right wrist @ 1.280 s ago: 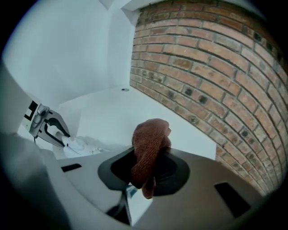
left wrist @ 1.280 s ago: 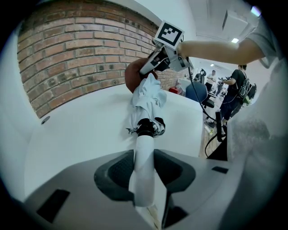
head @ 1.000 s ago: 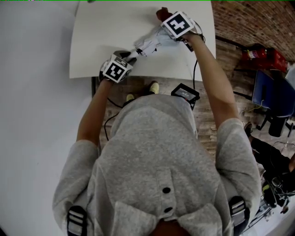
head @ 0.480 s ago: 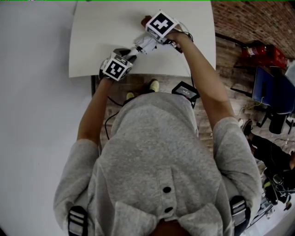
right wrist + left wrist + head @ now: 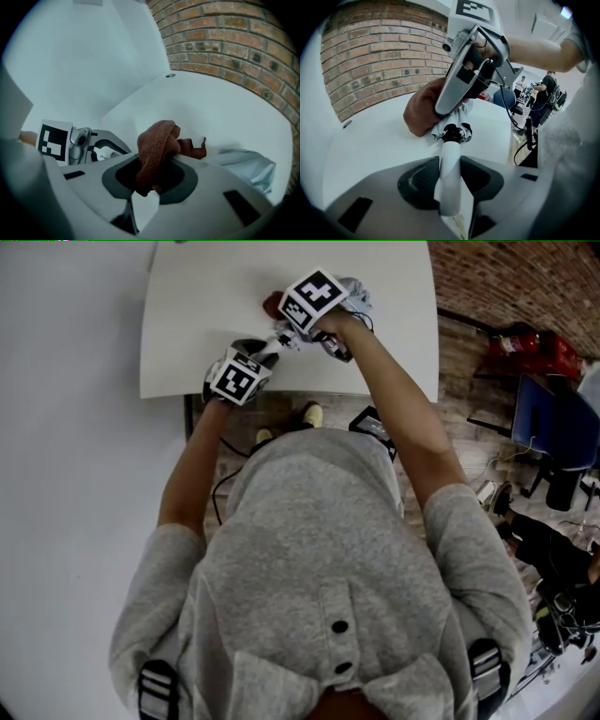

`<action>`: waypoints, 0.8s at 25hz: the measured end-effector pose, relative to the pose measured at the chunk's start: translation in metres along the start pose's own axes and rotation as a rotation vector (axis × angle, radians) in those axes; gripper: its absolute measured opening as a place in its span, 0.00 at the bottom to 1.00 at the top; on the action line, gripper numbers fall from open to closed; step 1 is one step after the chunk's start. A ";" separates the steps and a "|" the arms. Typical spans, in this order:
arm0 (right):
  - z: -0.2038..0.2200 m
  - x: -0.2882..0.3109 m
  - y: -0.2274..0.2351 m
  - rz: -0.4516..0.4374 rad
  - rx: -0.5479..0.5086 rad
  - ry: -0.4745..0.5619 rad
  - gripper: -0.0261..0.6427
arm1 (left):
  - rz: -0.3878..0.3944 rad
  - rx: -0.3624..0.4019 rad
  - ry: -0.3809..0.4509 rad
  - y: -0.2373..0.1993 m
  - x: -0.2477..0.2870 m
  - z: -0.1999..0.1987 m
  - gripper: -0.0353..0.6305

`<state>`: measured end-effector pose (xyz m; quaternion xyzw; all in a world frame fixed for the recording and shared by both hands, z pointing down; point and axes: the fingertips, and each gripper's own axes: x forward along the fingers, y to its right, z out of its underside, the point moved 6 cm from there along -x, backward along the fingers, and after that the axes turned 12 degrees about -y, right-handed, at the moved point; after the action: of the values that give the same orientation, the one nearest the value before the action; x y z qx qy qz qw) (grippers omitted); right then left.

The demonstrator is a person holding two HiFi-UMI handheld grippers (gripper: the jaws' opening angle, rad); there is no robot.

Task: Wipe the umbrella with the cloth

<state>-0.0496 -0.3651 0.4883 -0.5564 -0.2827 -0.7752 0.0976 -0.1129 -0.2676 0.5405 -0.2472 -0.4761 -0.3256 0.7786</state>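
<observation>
A folded umbrella (image 5: 284, 337) lies across the white table (image 5: 187, 324). Its white handle (image 5: 450, 164) is clamped between the jaws of my left gripper (image 5: 450, 180), near the table's front edge (image 5: 251, 357). The patterned canopy (image 5: 457, 133) begins just past the handle, and looser pale fabric (image 5: 248, 164) spreads on the table to the right. A rust-brown cloth (image 5: 157, 150) is pinched in my right gripper (image 5: 154, 176), which presses the cloth (image 5: 423, 115) against the canopy close to the handle (image 5: 279, 315). The two grippers are almost touching.
The table's front edge runs just behind my left gripper. A brick wall (image 5: 375, 56) stands beyond the table. On the brick floor are a black device with cables (image 5: 377, 430), a red object (image 5: 530, 351) and a blue chair (image 5: 553, 432) at the right.
My right gripper has slid left along the umbrella with the cloth, toward my left gripper. The left gripper has held still on the handle.
</observation>
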 end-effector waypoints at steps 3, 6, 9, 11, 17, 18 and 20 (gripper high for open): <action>0.001 0.002 -0.005 -0.038 0.022 0.012 0.17 | 0.004 0.001 0.001 -0.001 0.000 -0.002 0.28; 0.006 0.006 -0.013 -0.104 0.061 0.031 0.17 | 0.007 -0.002 0.002 0.000 0.001 0.001 0.28; 0.014 0.008 -0.019 -0.149 0.078 0.052 0.17 | 0.008 -0.003 0.005 -0.001 0.002 0.001 0.28; 0.020 0.007 -0.020 -0.173 0.099 0.069 0.17 | 0.009 -0.001 0.006 -0.001 0.003 0.001 0.28; 0.038 -0.001 -0.017 -0.230 0.131 0.092 0.17 | 0.014 0.001 0.002 -0.006 0.001 0.000 0.28; 0.042 -0.003 -0.015 -0.232 0.131 0.089 0.17 | 0.015 0.001 0.003 -0.007 0.001 -0.001 0.28; 0.054 -0.006 -0.011 -0.230 0.132 0.083 0.17 | 0.016 0.001 0.004 -0.007 0.002 -0.002 0.28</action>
<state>-0.0092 -0.3277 0.4909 -0.4802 -0.3904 -0.7835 0.0561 -0.1162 -0.2737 0.5419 -0.2501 -0.4727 -0.3196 0.7823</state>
